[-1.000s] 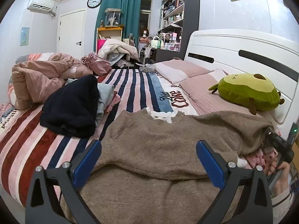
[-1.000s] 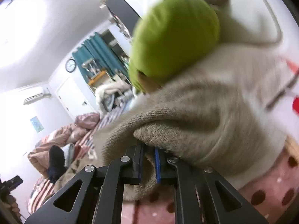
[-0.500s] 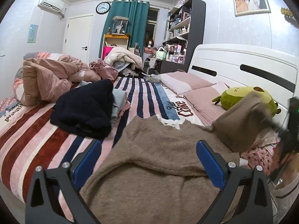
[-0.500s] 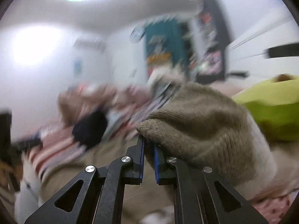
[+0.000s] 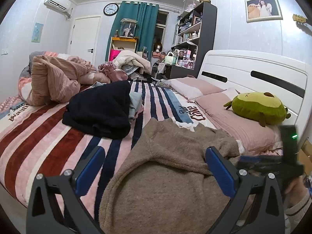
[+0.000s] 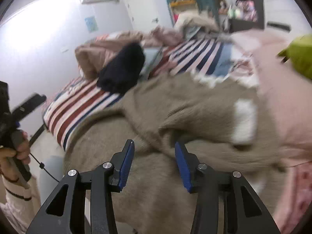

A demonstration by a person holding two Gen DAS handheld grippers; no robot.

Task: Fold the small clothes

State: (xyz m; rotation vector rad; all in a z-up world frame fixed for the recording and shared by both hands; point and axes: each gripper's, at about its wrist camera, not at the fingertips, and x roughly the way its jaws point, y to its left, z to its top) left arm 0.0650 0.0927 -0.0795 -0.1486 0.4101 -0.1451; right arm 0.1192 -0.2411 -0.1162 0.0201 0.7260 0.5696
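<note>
A taupe knit sweater (image 5: pixel 165 175) lies on the striped bed (image 5: pixel 39 142), its right sleeve folded over the body with the white cuff (image 5: pixel 240 148) near the pillows. My left gripper (image 5: pixel 154 169) is open and empty above the sweater's near part. My right gripper (image 6: pixel 154 162) is open and empty just above the folded sleeve; the sweater (image 6: pixel 175 117) and its cuff (image 6: pixel 244 120) show blurred there. The right gripper's body also shows in the left wrist view (image 5: pixel 273 161).
A dark navy garment (image 5: pixel 101 111) lies on a pile of clothes to the left. A green avocado plush (image 5: pixel 257 107) rests on pink pillows (image 5: pixel 230 117) by the white headboard (image 5: pixel 253 74). A rumpled pink duvet (image 5: pixel 52 81) lies far left.
My right gripper carried the sleeve from the right side across onto the sweater's body, then opened and let it go. The left gripper stayed open and rose slightly.
</note>
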